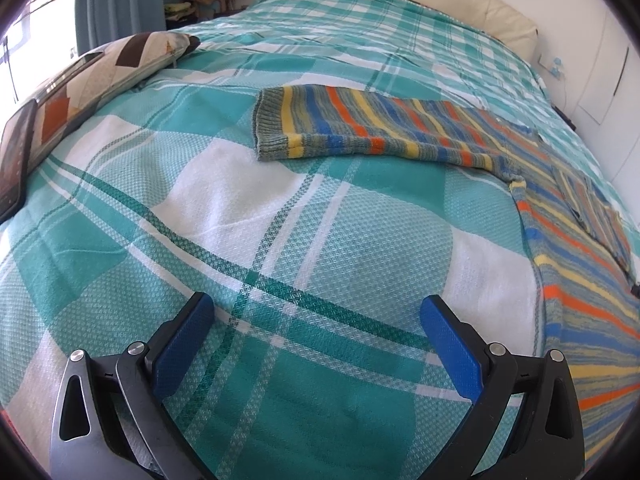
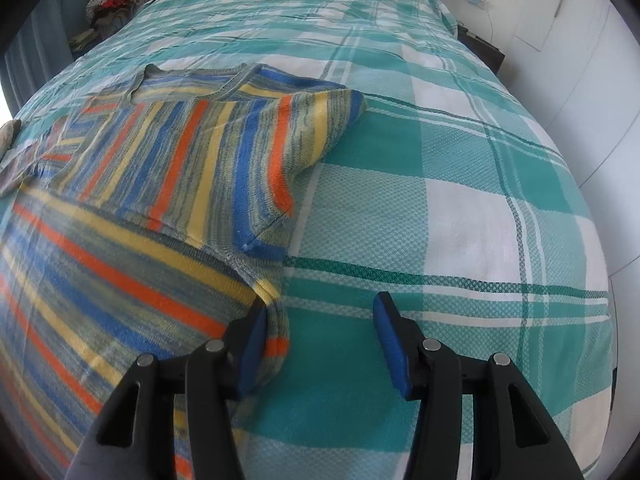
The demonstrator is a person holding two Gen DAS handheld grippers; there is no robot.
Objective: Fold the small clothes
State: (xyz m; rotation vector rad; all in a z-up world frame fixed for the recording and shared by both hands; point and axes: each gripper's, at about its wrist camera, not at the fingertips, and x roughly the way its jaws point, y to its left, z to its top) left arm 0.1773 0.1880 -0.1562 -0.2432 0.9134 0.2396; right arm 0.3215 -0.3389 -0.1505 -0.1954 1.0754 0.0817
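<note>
Left gripper (image 1: 316, 316) wide open, empty, over bedspread (image 1: 224, 184). Striped knit sweater (image 2: 160, 168) lies flat mid-bed, 1 sleeve (image 1: 360, 128) out left, other folded across. Soft, light, floppy; pinch the edge. Right gripper (image 2: 320, 320) half-open, straddling sweater's right edge.

sweater (image 1: 580, 280) cropped right, tablet (image 1: 16, 160) cropped left

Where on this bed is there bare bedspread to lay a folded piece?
Free: bedspread between the sweater sleeve and the pillow; also the stretch right of the sweater, toward the wall. Crowded: under the sweater, and the pillow edge.
</note>
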